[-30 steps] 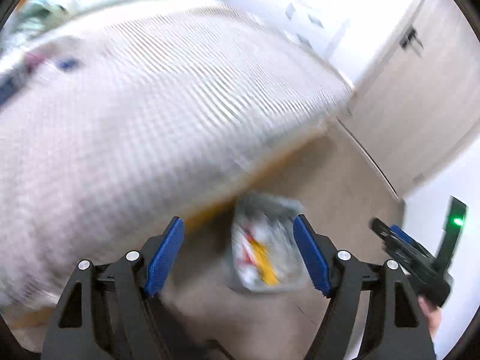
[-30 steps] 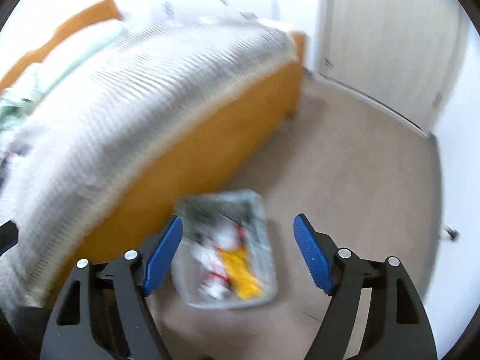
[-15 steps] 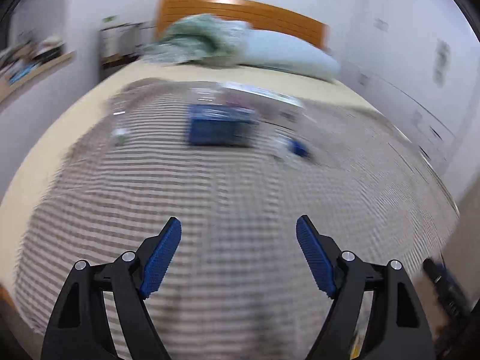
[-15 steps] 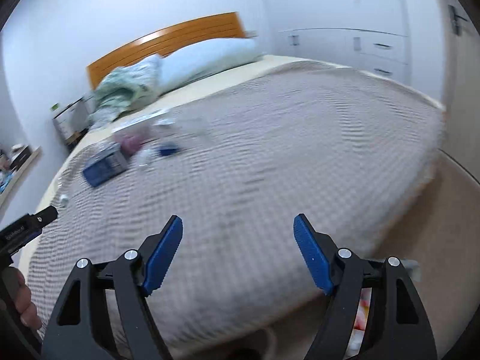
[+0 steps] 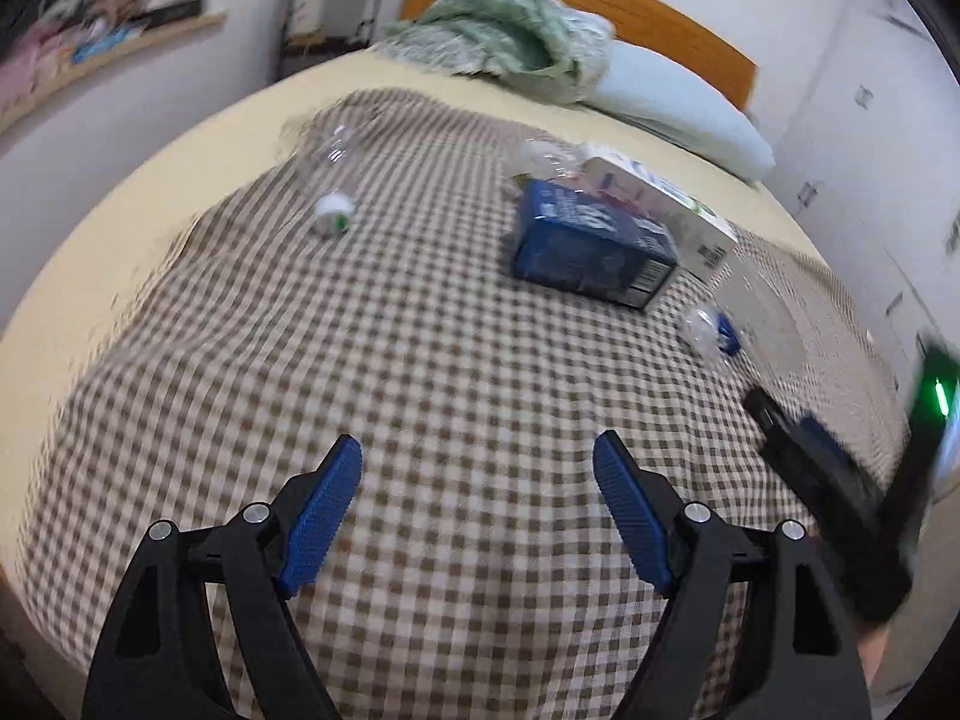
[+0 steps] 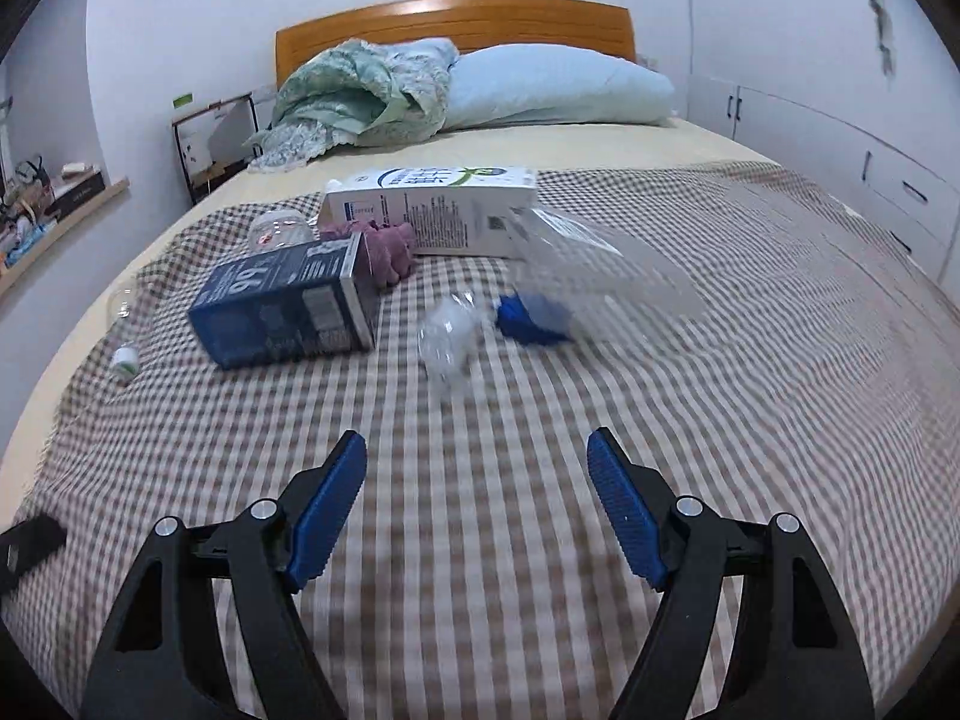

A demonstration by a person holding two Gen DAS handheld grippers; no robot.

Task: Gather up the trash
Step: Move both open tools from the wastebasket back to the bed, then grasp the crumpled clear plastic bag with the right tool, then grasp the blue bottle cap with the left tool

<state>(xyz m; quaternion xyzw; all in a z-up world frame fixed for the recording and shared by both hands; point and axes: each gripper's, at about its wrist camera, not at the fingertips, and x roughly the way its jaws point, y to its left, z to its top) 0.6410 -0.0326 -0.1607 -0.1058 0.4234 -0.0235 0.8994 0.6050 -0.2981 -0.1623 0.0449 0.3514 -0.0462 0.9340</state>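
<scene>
Trash lies on the checked blanket [image 6: 540, 420] of a bed. A dark blue carton [image 6: 288, 312] [image 5: 591, 243] lies on its side. Behind it is a white carton [image 6: 438, 210] [image 5: 660, 198]. A clear plastic bottle with a blue cap [image 6: 594, 282] and a crumpled clear wrapper [image 6: 450, 336] lie in the middle. Another clear bottle with a white cap [image 5: 336, 174] [image 6: 123, 330] lies at the left. A purple cloth [image 6: 390, 249] sits between the cartons. My left gripper [image 5: 477, 516] and right gripper [image 6: 477, 507] are open and empty, above the blanket, short of the trash.
A green quilt [image 6: 360, 96] and a pale blue pillow [image 6: 558, 87] lie at the wooden headboard [image 6: 456, 18]. A cluttered shelf [image 6: 54, 204] runs along the left wall. White cabinets [image 6: 840, 138] line the right wall. The right gripper's body shows in the left wrist view [image 5: 840, 492].
Both views swung up from the floor and the bin of trash beside the bed to the bed top. Both grippers stayed open and now hover closer to the trash.
</scene>
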